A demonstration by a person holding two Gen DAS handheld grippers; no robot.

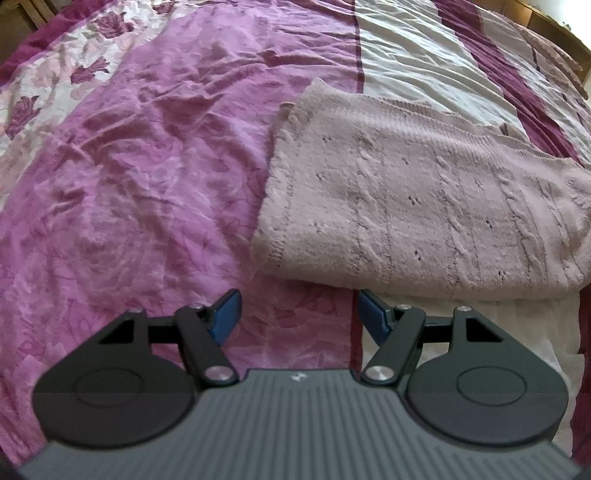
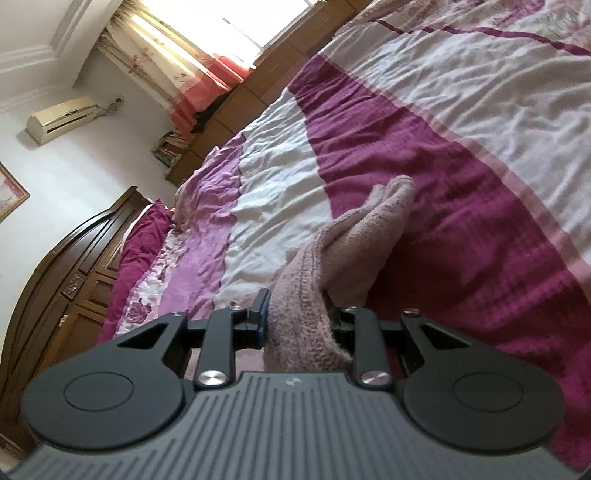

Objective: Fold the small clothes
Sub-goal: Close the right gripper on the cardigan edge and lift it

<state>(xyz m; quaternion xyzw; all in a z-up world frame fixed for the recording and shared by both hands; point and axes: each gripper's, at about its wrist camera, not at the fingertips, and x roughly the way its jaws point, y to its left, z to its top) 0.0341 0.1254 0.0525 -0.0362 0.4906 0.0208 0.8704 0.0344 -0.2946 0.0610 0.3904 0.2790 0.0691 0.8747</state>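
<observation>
Meanwhile, the left gripper [image 1: 297,314] hung with jaws spread and nothing between them, the pink knitted sweater [image 1: 424,206] lying on the bedspread [image 1: 147,166] just ahead and to their right. The right gripper [image 2: 299,317] pinched a bunched fold of that sweater [image 2: 314,295] between its jaws.

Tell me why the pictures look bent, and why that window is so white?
Left wrist view: the fisheye lens bows the bedspread outward, and the pink knit sweater looks soft rather than crisp. Right wrist view: daylight overexposes the window, and the whole picture sits tilted.
</observation>
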